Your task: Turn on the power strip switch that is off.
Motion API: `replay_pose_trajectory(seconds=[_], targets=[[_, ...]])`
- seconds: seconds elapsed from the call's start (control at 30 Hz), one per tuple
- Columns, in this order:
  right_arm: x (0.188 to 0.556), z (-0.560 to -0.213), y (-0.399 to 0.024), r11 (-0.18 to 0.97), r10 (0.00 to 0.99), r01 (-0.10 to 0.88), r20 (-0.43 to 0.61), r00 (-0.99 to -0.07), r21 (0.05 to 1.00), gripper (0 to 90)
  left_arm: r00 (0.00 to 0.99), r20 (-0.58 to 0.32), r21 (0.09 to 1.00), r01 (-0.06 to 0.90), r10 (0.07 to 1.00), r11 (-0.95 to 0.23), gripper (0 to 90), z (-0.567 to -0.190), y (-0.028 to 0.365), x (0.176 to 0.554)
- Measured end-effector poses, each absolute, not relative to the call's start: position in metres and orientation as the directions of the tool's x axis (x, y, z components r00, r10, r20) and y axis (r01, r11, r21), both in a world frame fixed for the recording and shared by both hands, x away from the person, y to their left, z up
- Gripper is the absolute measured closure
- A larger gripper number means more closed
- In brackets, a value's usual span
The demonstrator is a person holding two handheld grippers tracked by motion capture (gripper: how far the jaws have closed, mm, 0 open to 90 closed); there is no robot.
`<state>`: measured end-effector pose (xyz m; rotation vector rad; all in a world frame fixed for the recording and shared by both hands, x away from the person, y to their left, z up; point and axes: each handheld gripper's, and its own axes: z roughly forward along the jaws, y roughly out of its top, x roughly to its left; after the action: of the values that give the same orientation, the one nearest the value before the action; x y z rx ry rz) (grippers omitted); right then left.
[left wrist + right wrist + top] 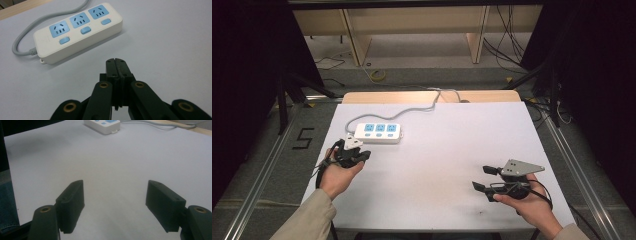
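Two hands at near table edge, high view: left gripper (354, 150) just beside power strip (377, 132), right gripper (484, 178) well apart. Left gripper view: jaws clenched on nothing, aimed near strip's blue buttons (85, 30); likely risk, light strip sliding under push. Right gripper view: jaws spread, empty, strip (102, 125) far ahead.

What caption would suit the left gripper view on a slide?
Shut black left gripper poised just short of a white three-socket power strip with blue outlets on a white table.
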<state>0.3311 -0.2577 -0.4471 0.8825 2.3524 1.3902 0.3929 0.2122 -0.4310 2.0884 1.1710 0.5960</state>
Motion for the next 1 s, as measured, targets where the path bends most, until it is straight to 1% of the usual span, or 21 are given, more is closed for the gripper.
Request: replay_pose_trajectory(seconds=[0.3,1.0], targets=[[0.331,-0.447,-0.258,0.356,0.623,0.366,0.074,-0.779,0.860,31.3,0.490,0.070,0.726,0.572,0.869,-0.382,89.9,-0.434,0.211,0.399],[0.332,-0.448,-0.258,0.352,0.623,0.369,0.078,-0.778,0.860,31.2,0.508,0.102,0.702,0.572,0.855,-0.424,89.9,-0.441,0.190,0.415]])
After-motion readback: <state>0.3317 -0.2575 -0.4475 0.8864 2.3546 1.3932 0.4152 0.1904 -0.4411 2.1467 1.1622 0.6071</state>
